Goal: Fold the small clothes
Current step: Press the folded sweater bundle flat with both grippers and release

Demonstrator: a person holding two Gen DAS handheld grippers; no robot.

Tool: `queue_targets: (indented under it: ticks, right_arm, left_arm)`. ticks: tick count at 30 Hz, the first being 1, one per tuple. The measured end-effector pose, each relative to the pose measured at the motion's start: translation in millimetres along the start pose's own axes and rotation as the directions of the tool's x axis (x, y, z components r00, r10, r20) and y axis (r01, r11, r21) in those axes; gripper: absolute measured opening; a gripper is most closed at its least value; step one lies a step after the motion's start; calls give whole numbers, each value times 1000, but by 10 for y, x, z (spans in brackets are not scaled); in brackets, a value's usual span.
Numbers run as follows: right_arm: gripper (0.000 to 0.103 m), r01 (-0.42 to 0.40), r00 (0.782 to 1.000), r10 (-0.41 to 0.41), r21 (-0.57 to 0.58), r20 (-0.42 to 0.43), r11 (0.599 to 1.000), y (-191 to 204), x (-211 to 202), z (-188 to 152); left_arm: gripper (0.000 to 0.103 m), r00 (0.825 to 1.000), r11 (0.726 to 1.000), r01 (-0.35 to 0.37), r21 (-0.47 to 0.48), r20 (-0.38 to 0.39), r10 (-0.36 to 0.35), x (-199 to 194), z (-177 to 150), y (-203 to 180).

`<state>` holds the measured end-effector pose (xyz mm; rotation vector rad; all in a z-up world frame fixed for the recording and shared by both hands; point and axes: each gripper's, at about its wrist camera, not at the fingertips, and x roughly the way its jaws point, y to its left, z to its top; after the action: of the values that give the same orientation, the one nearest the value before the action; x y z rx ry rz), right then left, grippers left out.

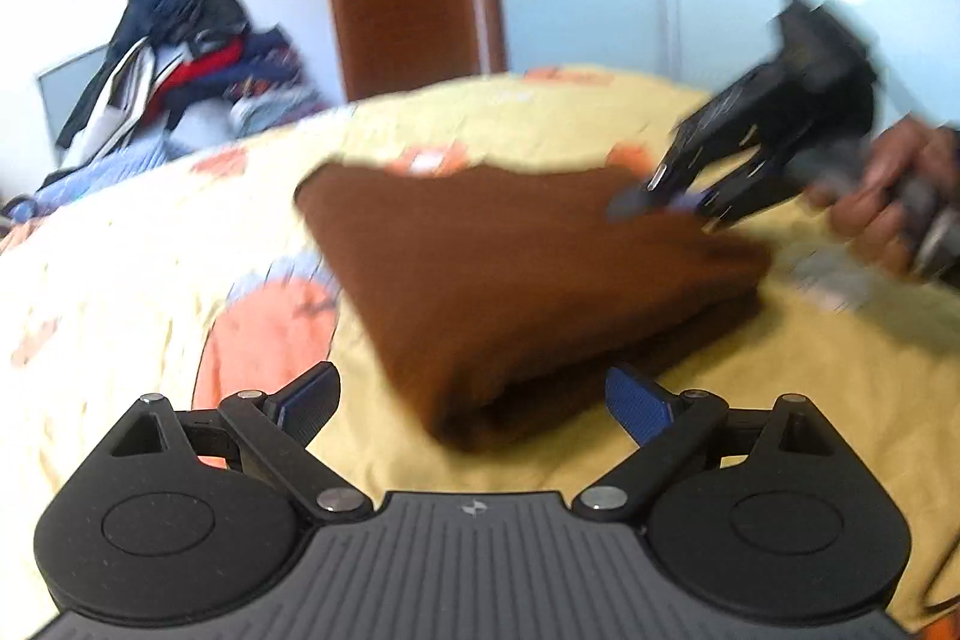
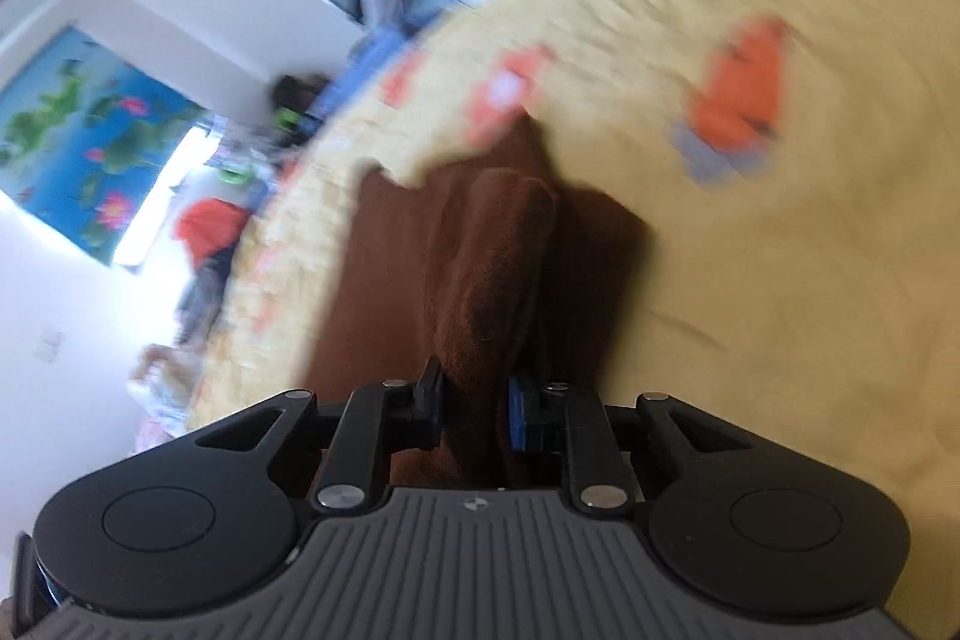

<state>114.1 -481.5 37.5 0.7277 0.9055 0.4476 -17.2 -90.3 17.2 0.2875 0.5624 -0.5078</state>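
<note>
Yellow bedspread (image 1: pixel 150 250) with orange print covers the bed; a heap of mixed clothes (image 1: pixel 180 58) sits at its far left edge against the wall. Folded brown garment (image 1: pixel 510 280) lies flat mid-bed. Left gripper (image 1: pixel 474 400) hangs just short of its near corner, jaws spread wide, nothing between them; right gripper (image 2: pixel 474 406), held in a hand (image 1: pixel 888 202), has its pads pinched on a bunched ridge of brown cloth at the garment's right edge.

A yellow bedspread (image 1: pixel 150 244) with orange prints covers the bed, bearing a folded brown garment (image 1: pixel 510 280).
</note>
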Motion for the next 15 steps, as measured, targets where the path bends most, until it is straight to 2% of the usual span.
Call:
queue_targets:
  ticks: [1, 2, 3, 4, 5, 7, 8, 9, 10, 11, 12, 13, 15]
  right_arm:
    - [36, -28, 1000, 28, 28, 12, 999, -31, -25, -11]
    - [52, -39, 999, 38, 52, 17, 998, -23, -56, 4]
    - [61, -50, 998, 48, 58, 32, 997, 10, -109, 34]
    - [77, -60, 996, 57, 42, 68, 997, 66, -176, 62]
    - [82, -53, 993, 50, 23, 102, 998, 122, -228, 110]
    - [81, -20, 992, 18, 19, 128, 1000, 173, -235, 240]
    - [80, -2, 992, -1, 29, 125, 1000, 174, -195, 312]
    - [78, 15, 994, -18, 28, 109, 999, 170, -119, 385]
    - [66, 42, 996, -44, 24, 80, 999, 162, 5, 437]
    - [41, 74, 996, -75, 18, 45, 997, 157, 128, 469]
    - [26, 99, 995, -99, -2, 9, 995, 167, 258, 483]
    - [18, 125, 992, -125, -41, -4, 991, 193, 340, 492]
    - [15, 127, 992, -124, -101, 39, 987, 259, 313, 494]
  left_arm:
    - [96, 1000, 1000, -14, 5, -7, 14, 32, -13, -3]
    - [95, 1000, 1000, -26, 0, -3, 26, 53, -14, -4]
    - [95, 999, 999, -33, -10, 10, 33, 50, -7, 7]
    - [88, 999, 999, -34, -15, 24, 35, 84, 1, -2]
    - [84, 999, 999, -40, -11, 28, 41, 103, -2, 2]
    - [53, 998, 998, -56, 10, 10, 56, 195, 20, -48]
    - [46, 997, 997, -74, 21, 0, 74, 245, 19, -70]
    - [37, 995, 994, -102, 34, 0, 102, 269, 38, -93]
    - [29, 993, 992, -119, 45, 5, 119, 278, 49, -96]
    - [24, 992, 991, -128, 47, 15, 128, 266, 34, -112]
    - [18, 991, 991, -130, 44, 27, 129, 229, 36, -92]
    - [14, 991, 990, -130, 46, 39, 128, 201, 36, -74]
    - [13, 990, 988, -139, 75, 32, 137, 185, -35, -64]
